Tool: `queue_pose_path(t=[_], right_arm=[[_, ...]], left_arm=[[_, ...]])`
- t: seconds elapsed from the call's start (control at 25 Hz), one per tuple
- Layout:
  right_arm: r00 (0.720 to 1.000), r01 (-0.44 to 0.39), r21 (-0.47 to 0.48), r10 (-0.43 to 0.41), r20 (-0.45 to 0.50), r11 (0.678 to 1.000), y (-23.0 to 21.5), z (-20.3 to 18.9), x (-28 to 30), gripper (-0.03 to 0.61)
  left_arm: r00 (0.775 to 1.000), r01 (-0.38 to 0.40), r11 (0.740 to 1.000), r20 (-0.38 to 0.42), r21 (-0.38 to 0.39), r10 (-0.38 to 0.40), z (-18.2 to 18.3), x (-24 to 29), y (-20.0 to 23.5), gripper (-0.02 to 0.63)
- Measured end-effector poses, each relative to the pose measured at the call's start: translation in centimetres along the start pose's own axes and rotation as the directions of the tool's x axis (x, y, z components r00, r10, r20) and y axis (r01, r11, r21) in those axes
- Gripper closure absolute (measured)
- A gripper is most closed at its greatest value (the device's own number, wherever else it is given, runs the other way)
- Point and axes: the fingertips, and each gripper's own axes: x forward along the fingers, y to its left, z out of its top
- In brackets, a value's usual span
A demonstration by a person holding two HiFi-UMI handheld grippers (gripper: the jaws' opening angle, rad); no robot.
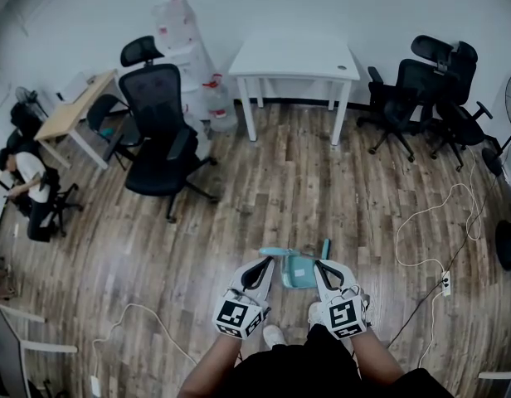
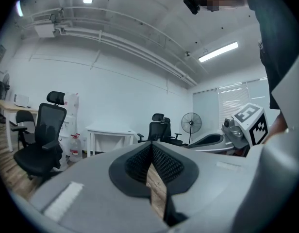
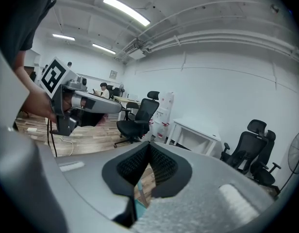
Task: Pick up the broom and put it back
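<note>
The teal broom (image 1: 295, 270) lies on the wooden plank floor (image 1: 272, 181) between the tips of the two grippers, at about 2 o'clock from the left gripper (image 1: 263, 265) and 10 o'clock from the right gripper (image 1: 321, 269). Both grippers are clenched on nothing, their jaws pressed together. The grippers cover the broom's edges, so only a flat, smooth teal part and a short stem at its 1 o'clock show.

The dustpan (image 1: 299, 270) is teal, the floor (image 1: 280, 197) brown wood-grain, the table (image 1: 293, 56) white.
</note>
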Motion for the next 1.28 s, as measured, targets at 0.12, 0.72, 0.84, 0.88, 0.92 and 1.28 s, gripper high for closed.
queue_pose_path(t=[0.12, 0.72, 0.84, 0.88, 0.92, 1.28], right_arm=[[1.0, 0.01, -0.03, -0.01, 0.008, 1.0, -0.9, -0.9, 0.9, 0.575], [0.963, -0.207, 0.08, 0.217, -0.16, 0.975, -0.8, -8.6, 5.5, 0.574], [0.949, -0.245, 0.088, 0.257, -0.185, 0.966, -0.5, -10.1, 5.9, 0.574], [0.944, -0.255, 0.083, 0.267, -0.196, 0.963, -0.4, -10.6, 6.1, 0.574], [0.938, -0.267, 0.075, 0.277, -0.207, 0.961, -0.2, -11.2, 6.4, 0.573], [0.886, -0.389, -0.016, 0.369, -0.28, 0.921, 2.1, -15.3, 10.6, 0.48]], left_arm=[[0.999, -0.05, 0.999, 0.006, -0.017, 0.05, -0.3, 0.5, 1.1, 0.598], [0.975, -0.153, 0.988, -0.169, -0.024, 0.147, -7.3, 2.6, 1.7, 0.598], [0.962, -0.175, 0.984, -0.218, -0.029, 0.164, -9.2, 2.7, 1.8, 0.598], [0.957, -0.182, 0.983, -0.235, -0.03, 0.17, -9.9, 2.6, 1.8, 0.598], [0.951, -0.188, 0.982, -0.254, -0.031, 0.175, -10.6, 2.6, 1.8, 0.598], [0.914, -0.228, 0.973, -0.349, -0.023, 0.206, -15.7, 1.8, 3.7, 0.598]])
